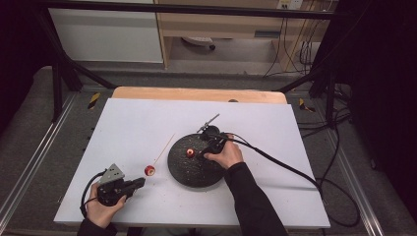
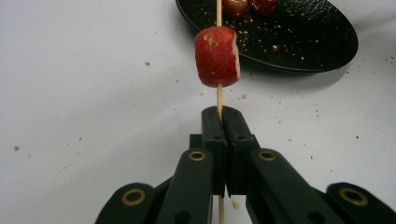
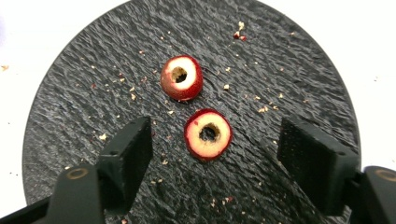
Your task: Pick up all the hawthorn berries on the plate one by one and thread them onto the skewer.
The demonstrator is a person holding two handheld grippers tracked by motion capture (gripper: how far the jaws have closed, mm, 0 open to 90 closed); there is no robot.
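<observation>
A thin wooden skewer (image 2: 218,95) is clamped in my shut left gripper (image 2: 219,114), low over the white table at the front left. A red fruit slice (image 2: 217,56) is threaded on the skewer just beyond the jaws; from above the slice (image 1: 150,170) sits left of the black round plate (image 1: 194,172). My right gripper (image 3: 219,137) hovers over the plate with its jaws open. A cored red slice (image 3: 208,134) lies between them, untouched by either pad. A second cored slice (image 3: 181,78) lies just beyond it on the plate (image 3: 84,93).
A white sheet (image 1: 128,123) covers the table, speckled with crumbs around the plate. A small metal tool (image 1: 209,122) lies just behind the plate. The right gripper's black cable (image 1: 285,167) trails off to the right over the table.
</observation>
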